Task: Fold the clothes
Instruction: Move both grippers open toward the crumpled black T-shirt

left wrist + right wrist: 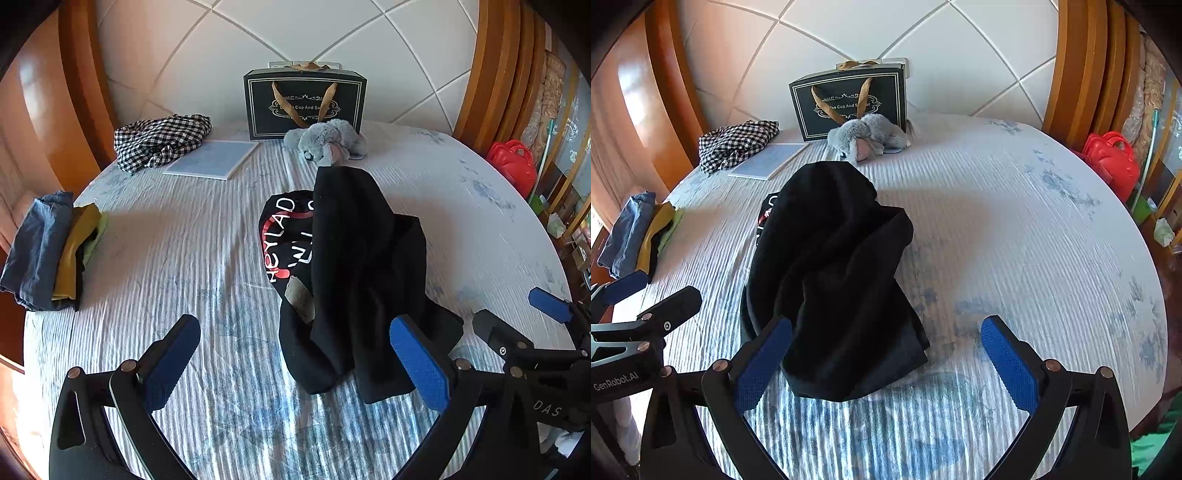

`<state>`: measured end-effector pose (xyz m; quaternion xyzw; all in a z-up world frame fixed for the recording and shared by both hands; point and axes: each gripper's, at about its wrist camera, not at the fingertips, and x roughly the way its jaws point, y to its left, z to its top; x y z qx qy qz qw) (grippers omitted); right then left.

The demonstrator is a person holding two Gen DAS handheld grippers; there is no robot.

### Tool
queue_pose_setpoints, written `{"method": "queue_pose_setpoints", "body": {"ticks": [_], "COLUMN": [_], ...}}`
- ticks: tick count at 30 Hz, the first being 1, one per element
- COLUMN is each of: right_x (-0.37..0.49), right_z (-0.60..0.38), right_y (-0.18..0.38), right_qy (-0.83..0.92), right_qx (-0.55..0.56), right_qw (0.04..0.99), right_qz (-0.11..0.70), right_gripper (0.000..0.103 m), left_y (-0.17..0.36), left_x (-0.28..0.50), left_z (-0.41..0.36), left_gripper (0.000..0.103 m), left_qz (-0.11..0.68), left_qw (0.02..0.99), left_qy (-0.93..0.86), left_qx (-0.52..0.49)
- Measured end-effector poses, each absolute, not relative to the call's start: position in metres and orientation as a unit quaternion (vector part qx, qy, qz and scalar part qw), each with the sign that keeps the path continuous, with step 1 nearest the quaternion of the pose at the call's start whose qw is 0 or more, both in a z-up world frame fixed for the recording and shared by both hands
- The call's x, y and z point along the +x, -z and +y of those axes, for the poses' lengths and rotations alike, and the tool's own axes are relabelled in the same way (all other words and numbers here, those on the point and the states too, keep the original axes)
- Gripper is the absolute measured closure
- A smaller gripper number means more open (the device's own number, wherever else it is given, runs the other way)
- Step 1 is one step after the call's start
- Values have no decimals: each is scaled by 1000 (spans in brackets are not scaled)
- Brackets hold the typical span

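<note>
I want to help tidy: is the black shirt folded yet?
Not neatly: the black shirt lies bunched and rumpled on the bed.

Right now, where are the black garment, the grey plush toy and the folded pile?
black garment (354,266), left wrist view, on its folded-over upper layer.
grey plush toy (868,136), right wrist view, on its body.
folded pile (40,247), left wrist view, on the blue top piece.

Left gripper (295,365) with black curved arms, blue ribbed pads (419,363), brass rivets, right gripper (886,365) alike, white "GenRobot.AI" lettering on the left one's side
</note>
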<state>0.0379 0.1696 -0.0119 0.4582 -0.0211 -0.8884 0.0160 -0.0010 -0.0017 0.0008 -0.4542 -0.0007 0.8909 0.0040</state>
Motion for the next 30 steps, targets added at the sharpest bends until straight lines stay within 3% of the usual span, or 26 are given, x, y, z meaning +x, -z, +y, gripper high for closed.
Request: {"method": "queue_pose_setpoints", "body": {"ticks": [30], "right_x": [34], "right_z": [164], "right_y": [8], "right_qy": [894], "right_qx": [448], "right_qw": [16], "right_qz": [-10], "right_gripper": [0], "left_y": [3], "left_x": [-10], "left_z": [-13], "left_gripper": [0], "left_qz": [-6], "left_qw": [-4], "left_qy": [-886], "left_qx": [-464]}}
